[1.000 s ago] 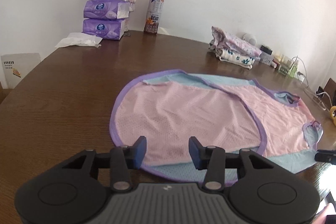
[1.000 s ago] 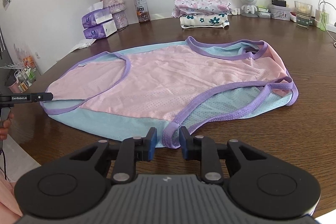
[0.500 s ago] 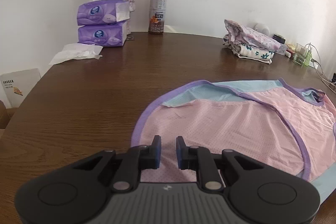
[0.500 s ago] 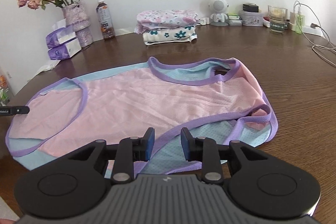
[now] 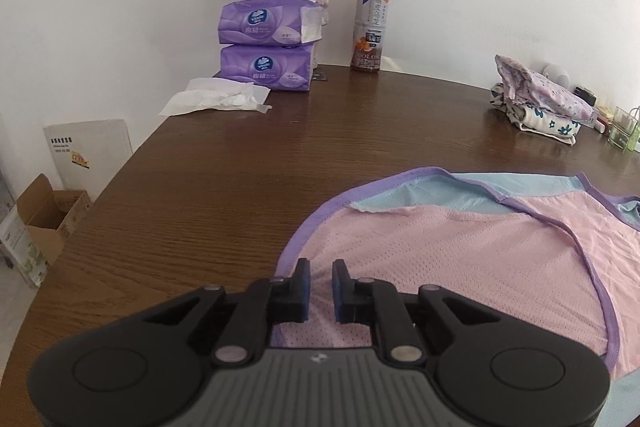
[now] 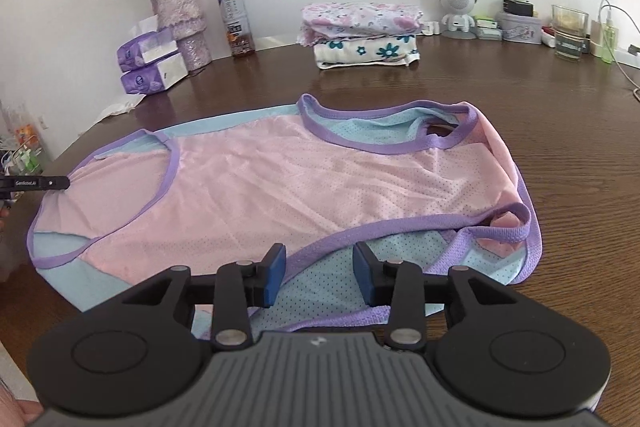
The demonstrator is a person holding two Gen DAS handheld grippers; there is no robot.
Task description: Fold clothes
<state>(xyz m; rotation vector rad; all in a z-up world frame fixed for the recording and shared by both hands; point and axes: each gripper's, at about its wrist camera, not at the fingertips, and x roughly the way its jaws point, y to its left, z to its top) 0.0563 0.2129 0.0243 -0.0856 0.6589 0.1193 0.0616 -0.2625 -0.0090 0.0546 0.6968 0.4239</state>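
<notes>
Right wrist view shows our pink vest [image 6: 288,187] flat on the surface [image 6: 560,131]. Our right tongs [image 6: 320,273] have just been opening over its near armhole, gripping nothing. Left tongs [image 5: 321,289], narrow, have widened slightly over the hem, unpinched. Next we likely regrip to fold.

The left gripper [image 5: 320,285] has slid along the pink mesh vest [image 5: 460,267] toward its purple-bound end, jaws narrowed, then reopening slightly, fabric between them. The right gripper [image 6: 320,273] moved forward over the blue side panel, jaws opening wider.
</notes>
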